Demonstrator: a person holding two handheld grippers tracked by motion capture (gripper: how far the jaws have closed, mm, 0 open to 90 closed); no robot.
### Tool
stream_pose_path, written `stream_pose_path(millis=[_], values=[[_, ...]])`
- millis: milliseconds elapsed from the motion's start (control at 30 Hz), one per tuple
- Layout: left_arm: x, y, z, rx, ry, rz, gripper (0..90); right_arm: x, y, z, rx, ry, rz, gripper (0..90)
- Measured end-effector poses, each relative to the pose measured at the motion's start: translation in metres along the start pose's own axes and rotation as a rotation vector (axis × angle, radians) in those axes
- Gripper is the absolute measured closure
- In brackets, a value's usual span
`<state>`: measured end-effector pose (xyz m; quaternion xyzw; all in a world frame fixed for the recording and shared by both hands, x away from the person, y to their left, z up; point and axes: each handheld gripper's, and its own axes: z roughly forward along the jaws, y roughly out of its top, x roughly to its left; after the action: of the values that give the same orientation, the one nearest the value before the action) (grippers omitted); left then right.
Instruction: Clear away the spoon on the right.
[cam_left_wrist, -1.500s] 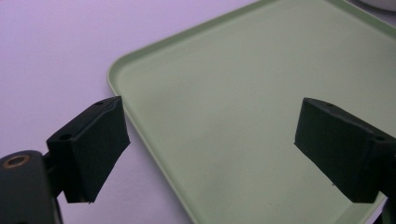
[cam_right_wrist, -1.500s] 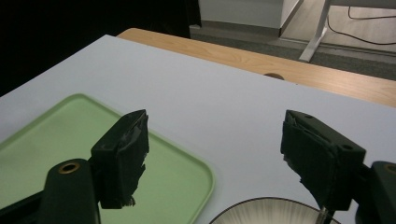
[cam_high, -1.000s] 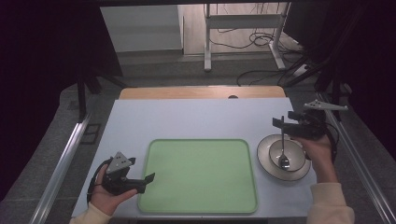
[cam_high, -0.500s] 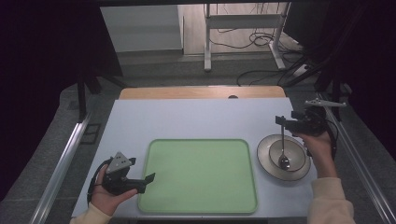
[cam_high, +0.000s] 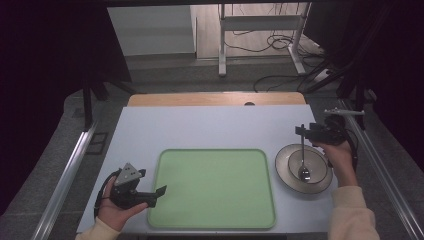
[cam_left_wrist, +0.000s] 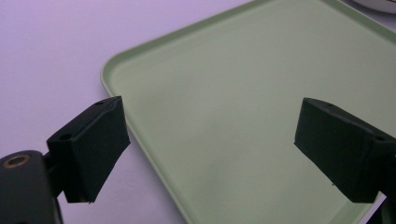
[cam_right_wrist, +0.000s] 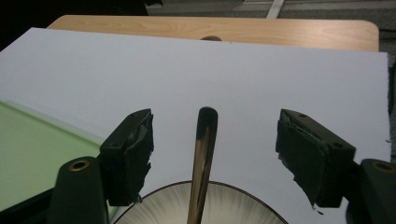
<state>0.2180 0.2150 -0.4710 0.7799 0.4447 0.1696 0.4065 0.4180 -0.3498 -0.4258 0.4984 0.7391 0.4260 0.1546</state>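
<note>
Honestly, a good deal is getting cut off here: in the right gripper view the bowl (cam_right_wrist: 201, 205) is showing just its upper rim at the bottom edge, and the spoon (cam_right_wrist: 201, 163) is running out of frame, so its scoop end is hidden there. In the left gripper view the green tray (cam_left_wrist: 261, 93) is spilling past the top, right and bottom edges, and a sliver of the bowl's rim is peeking in at the top right corner. From the high view I am seeing the whole layout: the tray (cam_high: 212, 187) is lying in the middle of the white table (cam_high: 210, 127), and the bowl (cam_high: 304, 169) is sitting just beside the tray's right edge with the spoon (cam_high: 303, 160) leaning in it, scoop down and handle pointing away from me. I am holding my right gripper (cam_high: 306, 131) over the far rim of the bowl, jaws spread wide on either side of the spoon handle and not touching it, my right hand (cam_high: 340, 156) curled behind it. My left gripper (cam_high: 159, 193) is hovering at the tray's near left corner, tilted toward the tray, jaws wide apart and gripping nothing, with my left hand (cam_high: 117, 207) wrapped around its body.
</note>
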Motion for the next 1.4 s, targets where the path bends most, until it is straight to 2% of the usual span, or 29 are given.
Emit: stream_pose_path(millis=[100, 233, 367, 700, 867, 1067, 1400], values=[[0.000, 0.000, 0.000, -0.001, 0.001, 0.000, 9.5, -0.002, -0.002, 0.003, 0.028, -0.001, 0.002, 30.4], [0.000, 0.000, 0.000, 0.000, 0.000, 0.002, 9.4, -0.002, -0.003, 0.006, 0.046, 0.018, 0.012, 37.0], [0.000, 0.000, 0.000, 0.000, 0.000, 0.001, 9.5, -0.002, -0.004, 0.007, 0.054, 0.031, 0.011, 45.2], [0.000, 0.000, 0.000, 0.001, 0.001, 0.005, 9.5, -0.007, -0.006, 0.006, 0.058, 0.054, 0.044, 67.2], [0.000, 0.000, 0.000, 0.000, -0.002, 0.008, 9.5, -0.011, -0.008, 0.005, 0.061, 0.077, 0.080, 80.0], [0.000, 0.000, 0.000, 0.002, -0.001, 0.008, 9.5, -0.011, -0.007, 0.002, 0.058, 0.089, 0.091, 86.0], [0.000, 0.000, -0.001, -0.002, -0.001, 0.012, 9.4, -0.006, -0.003, -0.010, 0.059, 0.109, 0.046, 88.5]])
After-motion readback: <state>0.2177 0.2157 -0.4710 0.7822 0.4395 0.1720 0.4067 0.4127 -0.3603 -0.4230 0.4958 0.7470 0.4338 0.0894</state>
